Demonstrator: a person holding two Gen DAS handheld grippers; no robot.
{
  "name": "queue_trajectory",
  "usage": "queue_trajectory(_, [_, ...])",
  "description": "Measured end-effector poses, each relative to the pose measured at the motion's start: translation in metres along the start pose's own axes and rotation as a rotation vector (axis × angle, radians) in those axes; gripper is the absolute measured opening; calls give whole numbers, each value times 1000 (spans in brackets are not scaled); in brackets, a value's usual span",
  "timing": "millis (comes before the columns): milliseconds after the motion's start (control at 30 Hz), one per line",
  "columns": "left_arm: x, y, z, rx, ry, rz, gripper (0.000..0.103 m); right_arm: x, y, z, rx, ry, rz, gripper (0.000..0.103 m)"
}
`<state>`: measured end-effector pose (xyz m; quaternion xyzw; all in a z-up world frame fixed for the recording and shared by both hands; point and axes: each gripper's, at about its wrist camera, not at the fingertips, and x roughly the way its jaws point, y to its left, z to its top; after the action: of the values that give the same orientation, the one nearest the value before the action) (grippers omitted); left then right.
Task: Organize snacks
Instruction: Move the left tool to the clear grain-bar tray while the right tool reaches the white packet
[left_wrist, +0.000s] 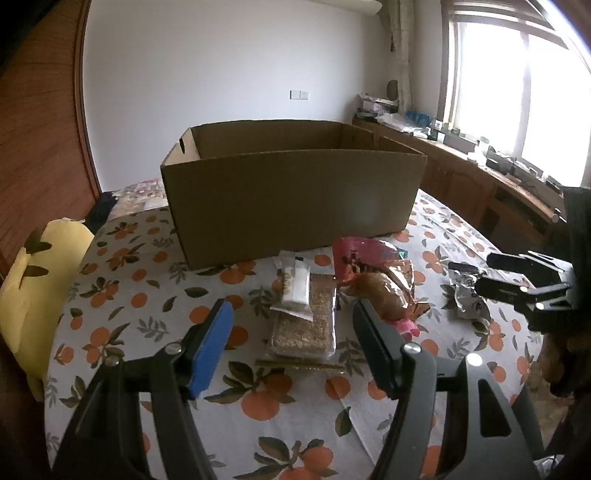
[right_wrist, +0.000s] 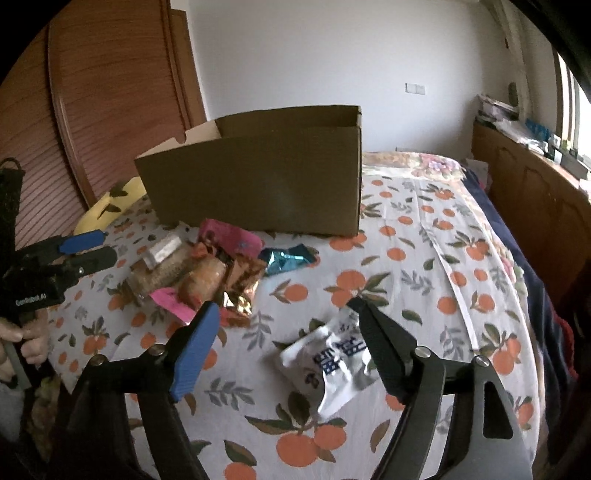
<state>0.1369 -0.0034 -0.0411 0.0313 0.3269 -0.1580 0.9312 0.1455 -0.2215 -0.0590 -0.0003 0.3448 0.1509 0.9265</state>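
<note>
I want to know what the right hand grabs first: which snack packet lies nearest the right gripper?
The silver packet with blue print, lying alone between the open right gripper fingers. The other snacks sit clustered farther off, near the cardboard box.

Home bedroom: bed, wooden cabinets, window.

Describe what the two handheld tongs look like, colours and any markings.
Both tongs, left and right, are black and angular, with silver pivot bolts. One finger has a ribbed blue pad; the other is black. The left tongs' body carries small white lettering.
</note>
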Motion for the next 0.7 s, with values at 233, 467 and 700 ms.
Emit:
queue_trajectory(233, [14, -2, 5, 20, 10, 11, 68, 7, -9, -16, 49, 18, -30, 89])
queue_trajectory(467, [35, 1, 12, 7, 59, -5, 68, 18, -13, -21, 65, 30, -77, 89])
queue_trajectory(700, [51, -3, 17, 22, 85, -25, 68, 21, -20, -23, 103, 37, -37, 89])
